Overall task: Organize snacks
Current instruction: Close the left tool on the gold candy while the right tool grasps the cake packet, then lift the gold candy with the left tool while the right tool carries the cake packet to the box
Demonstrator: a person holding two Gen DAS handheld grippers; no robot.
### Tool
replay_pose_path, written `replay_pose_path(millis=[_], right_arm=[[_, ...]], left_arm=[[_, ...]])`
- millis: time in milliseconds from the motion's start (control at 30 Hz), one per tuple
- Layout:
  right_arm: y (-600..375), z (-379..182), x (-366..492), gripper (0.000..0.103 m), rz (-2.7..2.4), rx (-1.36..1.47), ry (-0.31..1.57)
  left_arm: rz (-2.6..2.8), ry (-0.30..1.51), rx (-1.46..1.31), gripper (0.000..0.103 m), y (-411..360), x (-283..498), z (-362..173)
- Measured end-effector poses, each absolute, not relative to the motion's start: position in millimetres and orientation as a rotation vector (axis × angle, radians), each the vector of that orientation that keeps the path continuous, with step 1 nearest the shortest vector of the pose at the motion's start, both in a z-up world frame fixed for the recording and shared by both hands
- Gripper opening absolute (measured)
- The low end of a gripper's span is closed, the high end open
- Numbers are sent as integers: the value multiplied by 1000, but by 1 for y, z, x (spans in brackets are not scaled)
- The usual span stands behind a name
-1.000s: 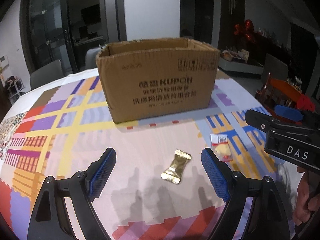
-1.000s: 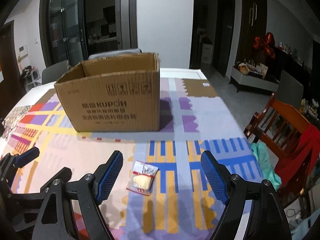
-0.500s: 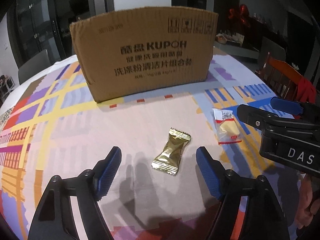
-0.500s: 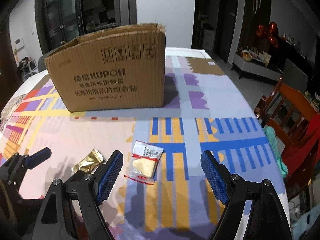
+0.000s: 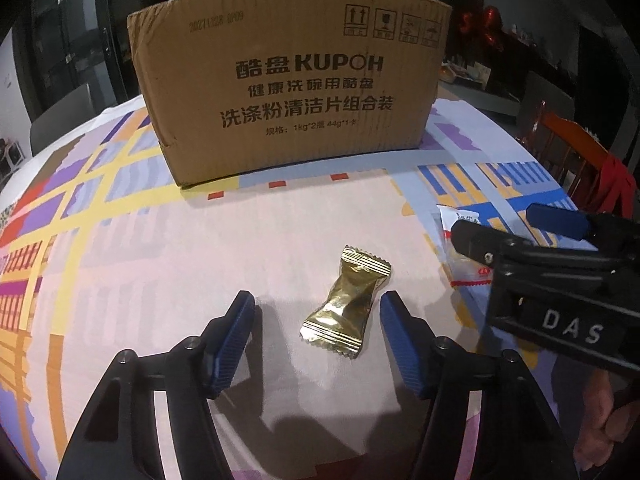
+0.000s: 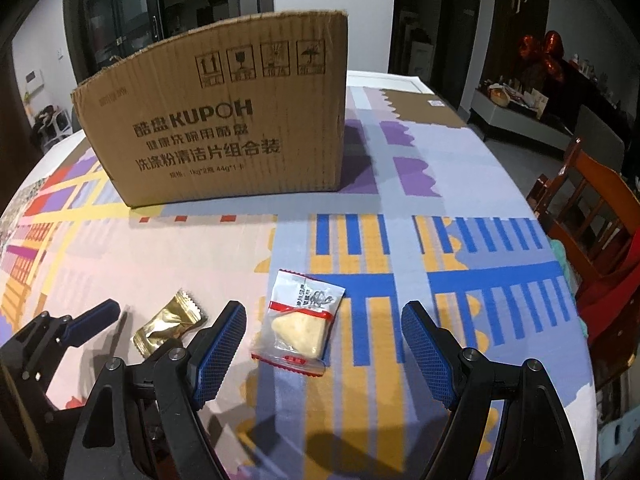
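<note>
Nearest the left wrist camera, the left gripper point(image 5: 318, 312) hangs low over the patterned tablecloth point(image 5: 120, 280), its jaws closing with the gold candy wrapper point(image 5: 347, 300) lying between them, not yet pinched; a gap shows on both sides of the wrapper. At about three o'clock from the candy sits the clear cracker packet point(image 5: 460, 256), partly hidden behind the right gripper's black body.

In the right wrist view, the right gripper point(image 6: 324, 320) stands released, jaws wide, with the cracker packet point(image 6: 300, 320) flat on the cloth between the blue pads, touching neither. The gold candy point(image 6: 168, 326) lies at nine o'clock from the packet.

Farther off, at twelve o'clock, stands the cardboard box point(image 5: 288, 92), printed KUPOH, upright on the table. Its inside cannot be seen from either camera, so its contents cannot be told.
</note>
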State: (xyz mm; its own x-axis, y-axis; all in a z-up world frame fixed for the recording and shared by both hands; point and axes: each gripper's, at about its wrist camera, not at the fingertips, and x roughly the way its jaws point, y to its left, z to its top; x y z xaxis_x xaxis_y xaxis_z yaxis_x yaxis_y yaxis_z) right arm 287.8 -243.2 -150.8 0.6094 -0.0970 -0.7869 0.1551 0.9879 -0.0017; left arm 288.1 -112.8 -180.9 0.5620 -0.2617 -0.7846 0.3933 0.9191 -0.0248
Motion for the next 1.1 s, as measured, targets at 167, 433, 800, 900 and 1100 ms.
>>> replay_pose_path(millis=[167,433,800,900,1100], right_arm=[[-241,-159,293,81,-143,67,933],[-245,-174,296,77,-143,95,981],[-244,-170,295,37,-134,73,959],[-244,-170,296,35,-129,69,956],[-242,-165,293,35,-118,70,942]], left_arm=[[-393,891,164,60,-116,290,-184],[-377,900,181,40,-118,294,-182],[-360,907,175,23,-117,294,-181],[-348,912,164,23,-114,295,-180],[-324,908,143,22,-105,295,-176]])
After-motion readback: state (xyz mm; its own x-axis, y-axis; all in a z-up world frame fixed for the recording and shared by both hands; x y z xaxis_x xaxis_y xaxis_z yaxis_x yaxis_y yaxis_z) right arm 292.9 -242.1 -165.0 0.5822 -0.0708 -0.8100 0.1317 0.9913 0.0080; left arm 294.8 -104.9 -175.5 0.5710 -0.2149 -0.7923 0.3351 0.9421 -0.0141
